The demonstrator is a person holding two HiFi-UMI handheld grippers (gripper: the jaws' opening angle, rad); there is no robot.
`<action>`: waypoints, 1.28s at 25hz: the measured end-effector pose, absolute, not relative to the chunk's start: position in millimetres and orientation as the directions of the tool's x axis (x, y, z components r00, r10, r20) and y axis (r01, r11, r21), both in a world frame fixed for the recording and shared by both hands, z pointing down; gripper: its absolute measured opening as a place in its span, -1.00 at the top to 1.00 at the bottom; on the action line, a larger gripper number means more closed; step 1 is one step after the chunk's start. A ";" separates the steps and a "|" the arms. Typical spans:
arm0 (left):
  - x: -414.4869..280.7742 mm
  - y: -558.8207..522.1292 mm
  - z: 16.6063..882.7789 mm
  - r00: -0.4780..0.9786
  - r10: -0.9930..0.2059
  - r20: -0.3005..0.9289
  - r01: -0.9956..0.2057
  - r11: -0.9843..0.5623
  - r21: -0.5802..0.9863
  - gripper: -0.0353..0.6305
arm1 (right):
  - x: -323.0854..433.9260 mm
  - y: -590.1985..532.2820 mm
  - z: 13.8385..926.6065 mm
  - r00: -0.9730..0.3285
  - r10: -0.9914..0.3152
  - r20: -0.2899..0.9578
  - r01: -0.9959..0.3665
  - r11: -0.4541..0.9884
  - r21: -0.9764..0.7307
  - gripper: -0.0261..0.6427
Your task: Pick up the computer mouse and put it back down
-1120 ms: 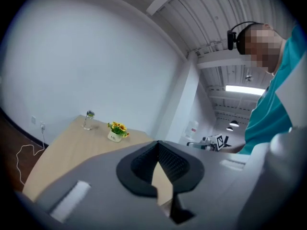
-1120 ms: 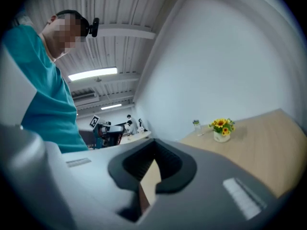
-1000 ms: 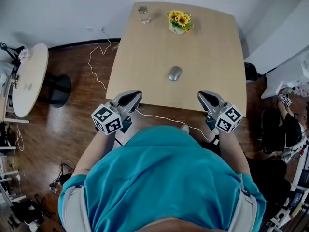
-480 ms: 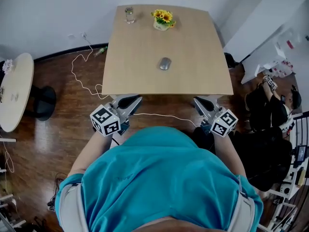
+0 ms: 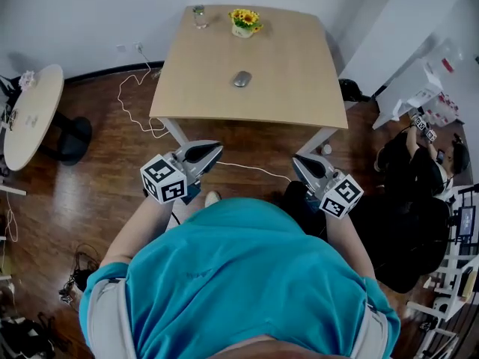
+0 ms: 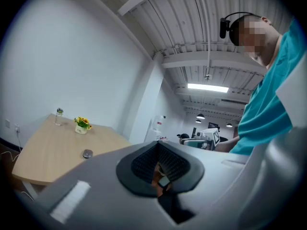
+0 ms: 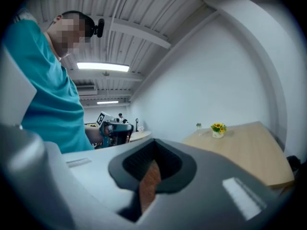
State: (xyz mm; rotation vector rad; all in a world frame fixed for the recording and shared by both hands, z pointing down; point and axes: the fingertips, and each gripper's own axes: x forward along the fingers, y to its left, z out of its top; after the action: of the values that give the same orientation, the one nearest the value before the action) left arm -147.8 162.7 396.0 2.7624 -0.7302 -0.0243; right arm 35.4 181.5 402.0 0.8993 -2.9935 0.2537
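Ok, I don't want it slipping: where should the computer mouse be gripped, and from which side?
Probably across its long flanks at mid-body: the computer mouse lies flat on the table, a low rounded oval with clear space around it. Come down from above on the near-edge side, jaws spanning its narrow width.

The left forearm and right forearm reach forward from the teal-shirted torso. They hold 2 tools level and well apart: the grey two-jaw left gripper and its twin, the right gripper — both with jaws closed together.
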 end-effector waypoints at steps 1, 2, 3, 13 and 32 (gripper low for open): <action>-135.8 176.8 395.4 0.865 -0.498 0.058 -0.494 -0.826 0.270 0.88 | 45.0 196.2 405.5 -0.845 -0.532 0.056 -0.534 0.832 -0.149 0.91; -124.3 191.0 394.9 0.860 -0.508 0.059 -0.504 -0.822 0.265 0.88 | 54.6 210.5 409.0 -0.852 -0.519 0.059 -0.522 0.840 -0.145 0.91; -114.3 205.0 394.9 0.856 -0.513 0.060 -0.510 -0.820 0.260 0.88 | 63.8 223.7 412.3 -0.858 -0.510 0.061 -0.513 0.846 -0.143 0.91; -113.7 282.5 387.6 0.827 -0.554 0.093 -0.560 -0.802 0.207 0.88 | 79.9 293.5 420.5 -0.862 -0.507 0.017 -0.500 0.842 -0.204 0.91; -217.9 297.8 389.3 0.830 -0.556 0.045 -0.549 -0.800 0.241 0.88 | -30.6 301.9 402.9 -0.848 -0.529 0.032 -0.525 0.828 -0.197 0.92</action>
State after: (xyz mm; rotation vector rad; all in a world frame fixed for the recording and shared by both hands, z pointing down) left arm -217.9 297.8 389.3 2.7678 -0.8491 -0.0409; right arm -30.6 301.9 402.9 0.8726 -3.0263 0.3159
